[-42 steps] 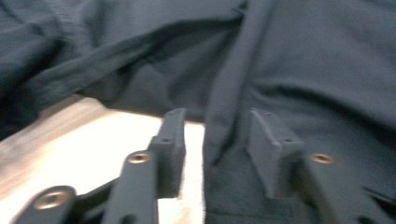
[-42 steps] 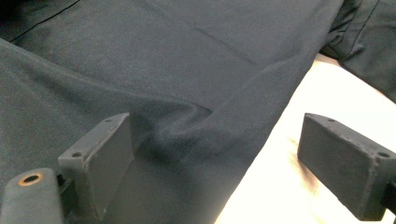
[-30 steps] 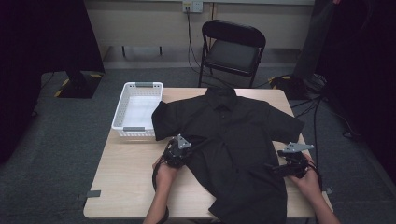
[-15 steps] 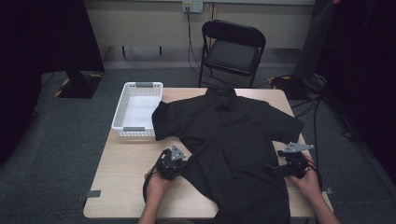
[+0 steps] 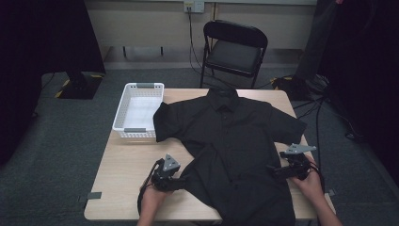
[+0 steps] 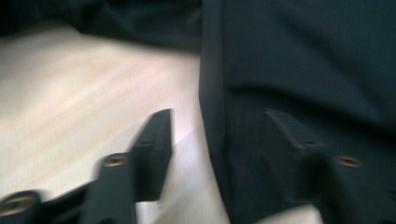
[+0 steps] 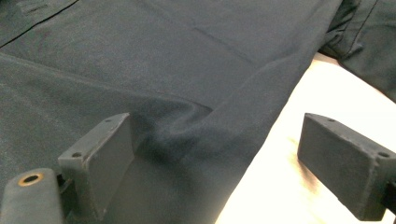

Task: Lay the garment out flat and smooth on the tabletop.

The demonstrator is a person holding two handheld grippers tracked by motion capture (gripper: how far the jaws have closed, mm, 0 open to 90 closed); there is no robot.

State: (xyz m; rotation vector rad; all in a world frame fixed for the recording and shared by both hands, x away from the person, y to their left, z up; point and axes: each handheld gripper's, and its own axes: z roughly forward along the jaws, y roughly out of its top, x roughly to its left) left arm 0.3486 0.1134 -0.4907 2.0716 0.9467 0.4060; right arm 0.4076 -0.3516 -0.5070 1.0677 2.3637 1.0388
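On the table (image 5: 122, 188) a black shirt (image 5: 230, 146) lies spread flat, collar toward the far edge and hem hanging over the near edge. Its sleeves reach out to either side; the left sleeve ends just beside a white basket (image 5: 139, 110) that stands at the table's far left corner. Behind the table stands a black folding chair (image 5: 235, 47).

At the shirt's left side edge, near the front of the table, the left gripper (image 5: 181, 181) lies low and points toward the cloth. Its jaws have just been opening. From the left gripper view (image 6: 217, 135), blurred as it is, the jaws stand apart: one is over bare wood, the other over the dark cloth, and the shirt's edge runs between them. The pads do not press on the cloth.

At the shirt's right side edge the right gripper (image 5: 275, 170) points inward at the cloth, held in the person's right hand (image 5: 308, 181). From the right gripper view (image 7: 215, 154) its jaws stand wide apart: one pad rests on the shirt, the other is over bare table, and a raised fold of the shirt's edge lies between them, not pinched.
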